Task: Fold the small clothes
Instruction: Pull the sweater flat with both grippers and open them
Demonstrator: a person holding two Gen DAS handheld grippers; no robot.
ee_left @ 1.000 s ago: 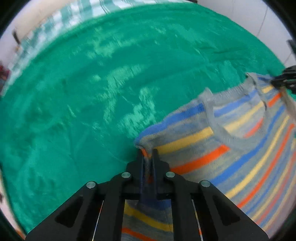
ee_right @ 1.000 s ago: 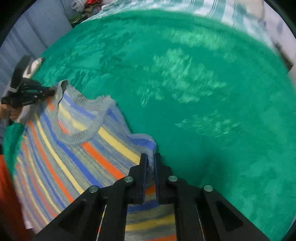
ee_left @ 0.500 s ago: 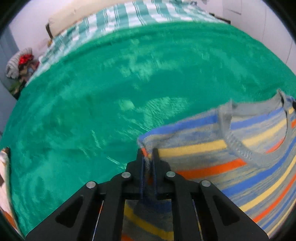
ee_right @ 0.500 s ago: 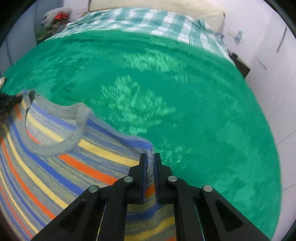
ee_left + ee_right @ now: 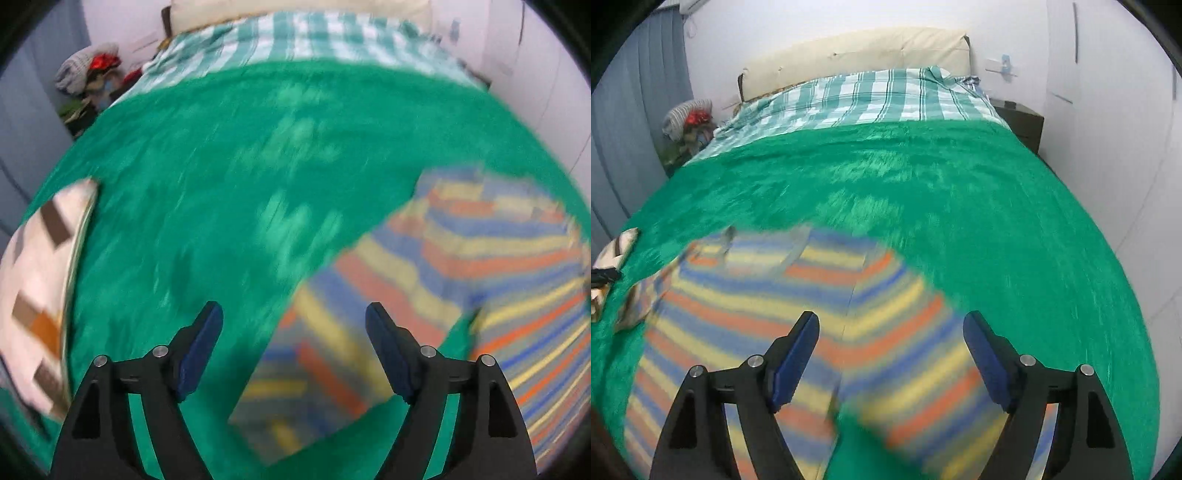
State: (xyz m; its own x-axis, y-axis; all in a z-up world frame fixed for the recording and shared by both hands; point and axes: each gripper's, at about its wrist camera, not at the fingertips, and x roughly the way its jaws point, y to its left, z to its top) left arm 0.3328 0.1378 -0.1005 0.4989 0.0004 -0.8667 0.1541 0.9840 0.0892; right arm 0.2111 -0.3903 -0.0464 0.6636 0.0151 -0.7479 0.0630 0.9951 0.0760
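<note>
Striped sweater (image 5: pixel 798 325) lies on the green blanket (image 5: pixel 960 206) covering the bed, blurred in both my views; grey ground with blue, yellow and orange stripes, neckline toward the headboard end in the right wrist view. In the left wrist view the sweater (image 5: pixel 461 258) sits right of centre, one striped part running down between my fingers. My left gripper (image 5: pixel 294 328) has its fingers spread wide, holding nothing. My right gripper (image 5: pixel 891 332) is spread wide too, nothing between the pads, sweater beneath it. A white patterned cloth (image 5: pixel 40 295) with brown and orange blocks lies on the blanket at the left edge. Beyond the blanket: green checked sheet (image 5: pixel 864 99), cream headboard (image 5: pixel 857 51), pile of clothes (image 5: pixel 687 118) beside the bed, dark nightstand (image 5: pixel 1019 118) on the right.
</note>
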